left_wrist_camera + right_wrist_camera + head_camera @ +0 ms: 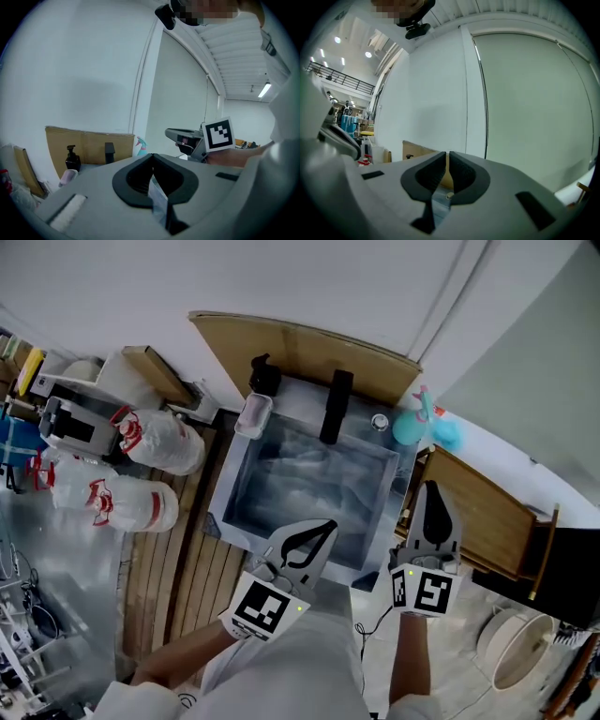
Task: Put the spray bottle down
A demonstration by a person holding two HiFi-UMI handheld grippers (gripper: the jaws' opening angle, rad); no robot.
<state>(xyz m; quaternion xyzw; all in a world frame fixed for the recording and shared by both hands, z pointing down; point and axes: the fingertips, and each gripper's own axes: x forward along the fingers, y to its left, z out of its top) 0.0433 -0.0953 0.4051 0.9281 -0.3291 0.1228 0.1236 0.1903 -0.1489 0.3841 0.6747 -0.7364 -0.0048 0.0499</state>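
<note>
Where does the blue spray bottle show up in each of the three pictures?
Head view: the spray bottle stands upper right of centre, at the far right corner of the sink.
Left gripper view: mid-picture, just right of the cardboard.
Right gripper view: not in it.
Shared landmark: the cardboard sheet against the wall.
</note>
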